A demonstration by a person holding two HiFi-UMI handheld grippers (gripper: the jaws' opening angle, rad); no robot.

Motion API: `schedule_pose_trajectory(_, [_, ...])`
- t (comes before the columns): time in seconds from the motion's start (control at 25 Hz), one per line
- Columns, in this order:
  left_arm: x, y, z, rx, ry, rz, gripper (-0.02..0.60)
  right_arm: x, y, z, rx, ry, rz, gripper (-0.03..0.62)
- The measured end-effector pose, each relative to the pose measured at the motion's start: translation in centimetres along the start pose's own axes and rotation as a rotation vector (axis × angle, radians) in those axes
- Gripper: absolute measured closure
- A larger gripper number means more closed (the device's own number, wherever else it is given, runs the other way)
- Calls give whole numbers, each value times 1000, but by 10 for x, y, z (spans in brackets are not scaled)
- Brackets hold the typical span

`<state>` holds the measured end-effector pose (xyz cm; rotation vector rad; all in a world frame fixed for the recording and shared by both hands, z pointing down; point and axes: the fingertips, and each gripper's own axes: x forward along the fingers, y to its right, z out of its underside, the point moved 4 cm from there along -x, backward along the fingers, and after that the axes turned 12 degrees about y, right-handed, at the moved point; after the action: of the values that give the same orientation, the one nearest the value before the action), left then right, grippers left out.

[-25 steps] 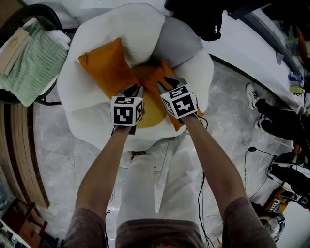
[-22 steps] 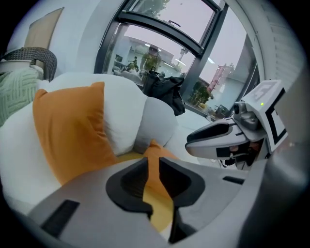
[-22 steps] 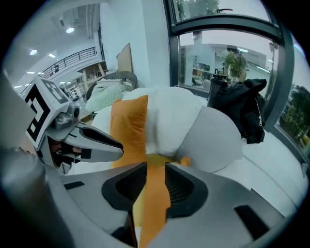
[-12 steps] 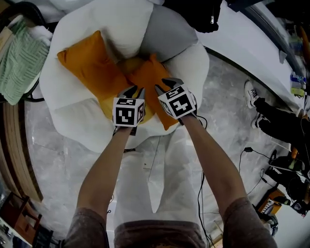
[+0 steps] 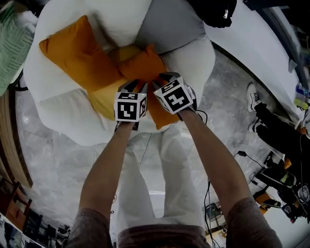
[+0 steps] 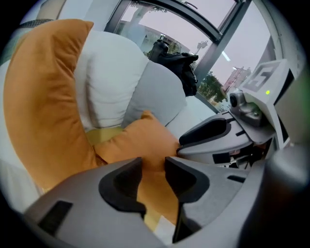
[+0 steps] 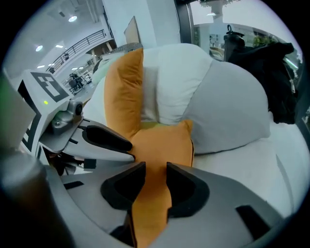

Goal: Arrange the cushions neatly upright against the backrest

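Observation:
A round white chair (image 5: 58,114) holds a large orange cushion (image 5: 72,48) leaning at its left, a small orange cushion (image 5: 143,65) in the middle, and a yellow one (image 5: 109,99) underneath. Both grippers sit side by side over the small orange cushion's near end. My left gripper (image 5: 134,86) (image 6: 152,167) is open, its jaws just having been opening, with orange fabric showing in the gap. My right gripper (image 5: 163,78) (image 7: 155,174) is open too, jaws just having been opening, and the cushion's edge (image 7: 160,145) runs between them. Pads do not visibly press.
A white cushion (image 5: 121,19) and a grey cushion (image 5: 169,26) stand against the backrest. A black bag (image 5: 213,12) lies behind the chair and a green blanket (image 5: 12,43) at the left. At the right are a shoe (image 5: 254,99) and floor cables (image 5: 252,160).
Both grippers have come down and forward onto the small orange cushion. Their jaws stand wider than before. The chair has shifted up and left in the head view.

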<state>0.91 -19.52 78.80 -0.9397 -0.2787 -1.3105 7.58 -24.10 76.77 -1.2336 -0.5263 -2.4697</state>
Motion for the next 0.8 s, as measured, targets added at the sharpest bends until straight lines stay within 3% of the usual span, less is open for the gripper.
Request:
schedule_pose_trajectory(0.24, [10, -1, 2, 0, 25, -27, 440, 11, 8, 7, 32, 16, -20, 468])
schedule_pose_trajectory(0.52, [14, 0, 3, 2, -3, -48, 447, 11, 11, 12, 66, 37, -16, 470])
schedule_pose_trajectory(0.6, [13, 0, 5, 13, -27, -51, 480, 12, 9, 13, 70, 30, -29, 484])
schedule_pose_trajectory(0.72, [13, 3, 6, 11, -38, -66, 557, 12, 6, 14, 65, 13, -38, 561])
schedule_pose_trajectory(0.8, [12, 5, 5, 1, -35, -76, 571, 12, 6, 14, 54, 15, -34, 570])
